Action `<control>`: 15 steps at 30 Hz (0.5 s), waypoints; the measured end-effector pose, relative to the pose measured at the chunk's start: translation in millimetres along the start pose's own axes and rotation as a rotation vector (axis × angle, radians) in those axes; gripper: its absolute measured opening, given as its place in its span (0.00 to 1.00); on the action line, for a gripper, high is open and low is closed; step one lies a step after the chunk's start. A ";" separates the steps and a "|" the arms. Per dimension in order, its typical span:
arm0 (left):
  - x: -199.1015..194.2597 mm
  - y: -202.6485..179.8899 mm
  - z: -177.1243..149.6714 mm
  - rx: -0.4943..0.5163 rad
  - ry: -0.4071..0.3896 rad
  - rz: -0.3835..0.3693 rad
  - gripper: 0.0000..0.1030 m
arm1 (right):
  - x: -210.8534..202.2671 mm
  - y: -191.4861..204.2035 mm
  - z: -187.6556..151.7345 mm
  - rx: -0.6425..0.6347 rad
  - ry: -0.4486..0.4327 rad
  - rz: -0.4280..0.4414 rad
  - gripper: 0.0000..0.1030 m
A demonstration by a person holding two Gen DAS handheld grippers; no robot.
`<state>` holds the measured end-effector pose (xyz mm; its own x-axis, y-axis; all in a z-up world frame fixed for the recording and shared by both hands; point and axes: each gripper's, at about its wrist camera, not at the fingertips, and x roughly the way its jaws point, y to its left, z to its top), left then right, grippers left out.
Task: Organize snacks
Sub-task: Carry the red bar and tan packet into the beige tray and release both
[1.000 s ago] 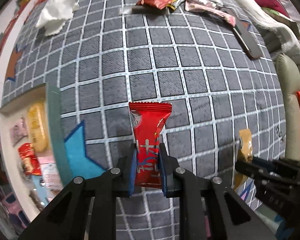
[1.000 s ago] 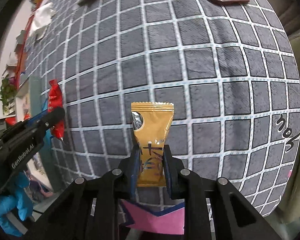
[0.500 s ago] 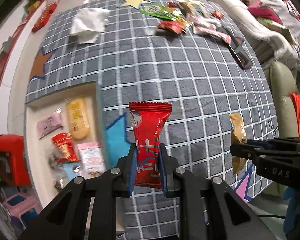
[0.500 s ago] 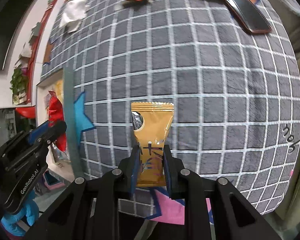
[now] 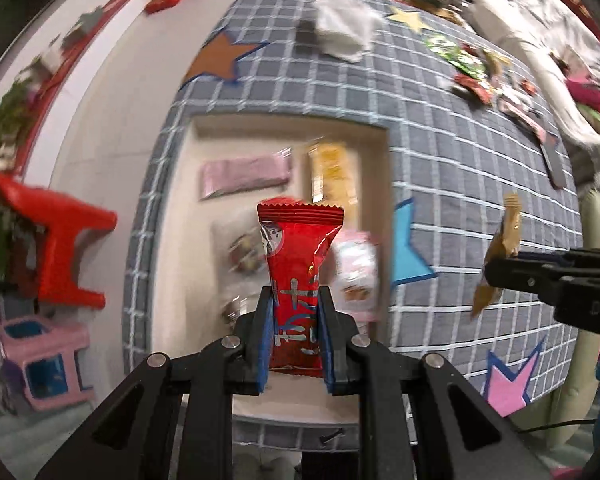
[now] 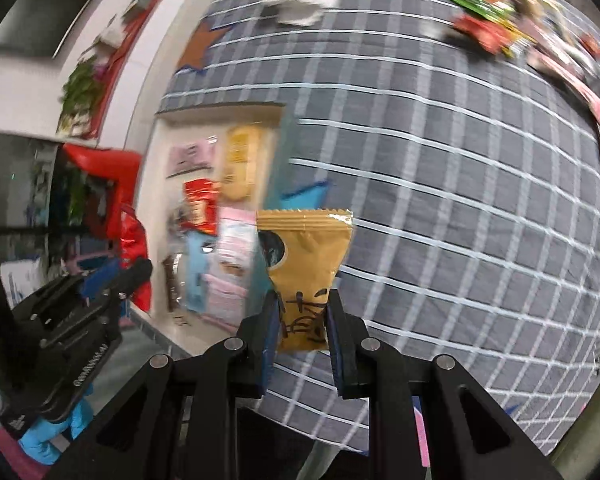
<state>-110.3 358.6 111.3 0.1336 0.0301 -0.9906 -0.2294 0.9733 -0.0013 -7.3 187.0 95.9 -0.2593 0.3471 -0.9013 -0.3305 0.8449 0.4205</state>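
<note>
Two light, crinkly, slippery pillow packs I hold by their lower halves: red sachet (image 5: pixel 300 276) clamped in left gripper (image 5: pixel 296 344), gold sachet (image 6: pixel 304 276) in right gripper (image 6: pixel 302 344), tray (image 5: pixel 288 128) just ahead.

No legible text anywhere.

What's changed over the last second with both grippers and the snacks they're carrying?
Both grippers have swung over toward the cream tray. The left gripper now holds its red packet above the tray's snacks; the right gripper carries the gold packet near the tray's edge, over the checked cloth. Nothing was released: both grips are unchanged, and the loose snack pile stays put.
</note>
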 end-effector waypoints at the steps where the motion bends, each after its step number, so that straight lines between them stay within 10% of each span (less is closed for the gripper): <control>1: 1.8 5.8 -2.1 -0.011 0.005 0.002 0.21 | 3.6 7.9 2.4 -0.016 0.007 0.000 0.23; 15: 24.1 39.5 -7.3 -0.068 0.035 0.015 0.22 | 47.4 71.7 35.6 -0.118 0.087 -0.029 0.24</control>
<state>-123.2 396.1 86.4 0.0961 0.0350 -0.9948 -0.2961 0.9552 0.0050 -11.0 278.6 79.7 -0.3243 0.2821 -0.9029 -0.4420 0.7987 0.4083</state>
